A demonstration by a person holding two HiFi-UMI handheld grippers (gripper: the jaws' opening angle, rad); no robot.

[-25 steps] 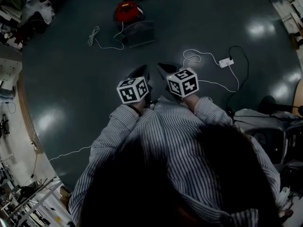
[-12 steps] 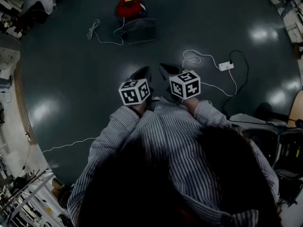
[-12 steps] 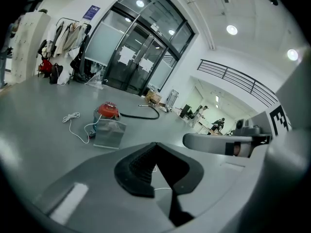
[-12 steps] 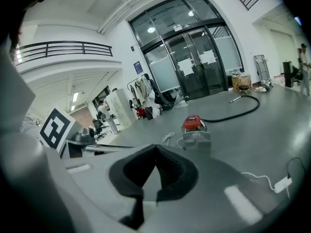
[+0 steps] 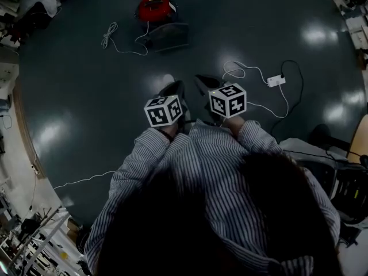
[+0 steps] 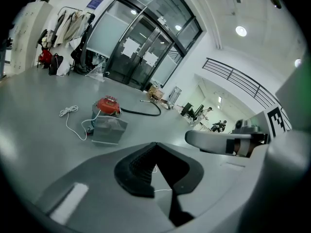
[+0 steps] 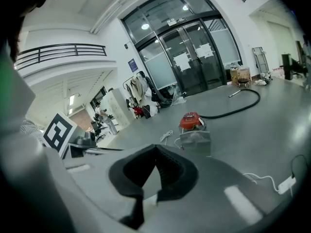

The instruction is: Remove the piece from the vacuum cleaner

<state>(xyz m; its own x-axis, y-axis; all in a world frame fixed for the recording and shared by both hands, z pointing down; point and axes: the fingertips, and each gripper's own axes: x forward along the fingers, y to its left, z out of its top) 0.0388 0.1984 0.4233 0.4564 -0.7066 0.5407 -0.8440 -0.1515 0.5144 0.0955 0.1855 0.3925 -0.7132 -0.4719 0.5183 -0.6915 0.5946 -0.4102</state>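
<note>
The red vacuum cleaner (image 5: 154, 7) stands on the dark floor far ahead, with a grey box-like piece (image 5: 167, 37) against its near side. The gripper views also show the vacuum cleaner (image 6: 108, 105) (image 7: 191, 121) and the grey piece (image 6: 110, 130) (image 7: 196, 141). My left gripper (image 5: 172, 88) (image 6: 155, 145) and right gripper (image 5: 203, 83) (image 7: 155, 147) are held side by side close to my body. Both are shut, empty and well short of the vacuum.
A white cord (image 5: 109, 39) lies coiled left of the vacuum, and a black hose (image 7: 238, 108) trails off behind it. A white power strip (image 5: 276, 80) with white and black cables lies on the floor to the right. Chairs and desks (image 5: 339, 171) stand at the right edge.
The head view has shifted a little, so the vacuum sits slightly higher in the picture. Both grippers stay shut and keep their place in front of my body.
</note>
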